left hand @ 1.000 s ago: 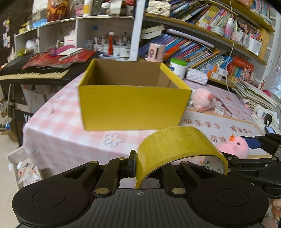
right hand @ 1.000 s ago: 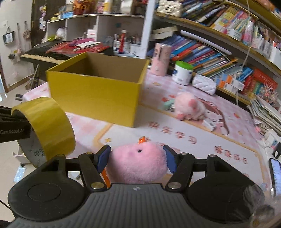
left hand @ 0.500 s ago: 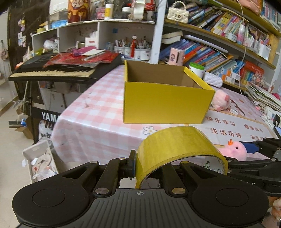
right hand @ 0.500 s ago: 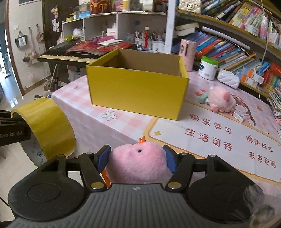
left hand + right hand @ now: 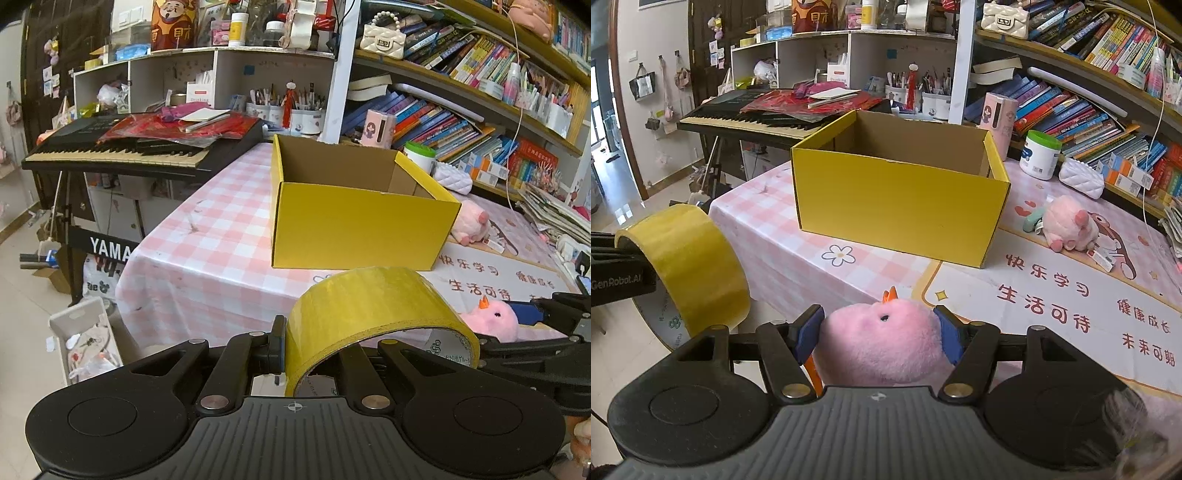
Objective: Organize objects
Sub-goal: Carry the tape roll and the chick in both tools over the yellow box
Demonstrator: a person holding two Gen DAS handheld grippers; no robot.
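The box (image 5: 901,195) stands on the counter (image 5: 798,258), with the keyboard (image 5: 750,118) behind-left. A plush pig (image 5: 1067,223) lies right of it, a jar (image 5: 1041,155) behind.

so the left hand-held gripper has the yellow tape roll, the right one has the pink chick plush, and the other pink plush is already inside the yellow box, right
Not quite. The other pink plush is not inside the yellow box; the right wrist view shows it lying on the table beside the box. The rest holds: the left hand-held gripper holds the yellow tape roll, and the right hand-held gripper holds the pink chick plush.
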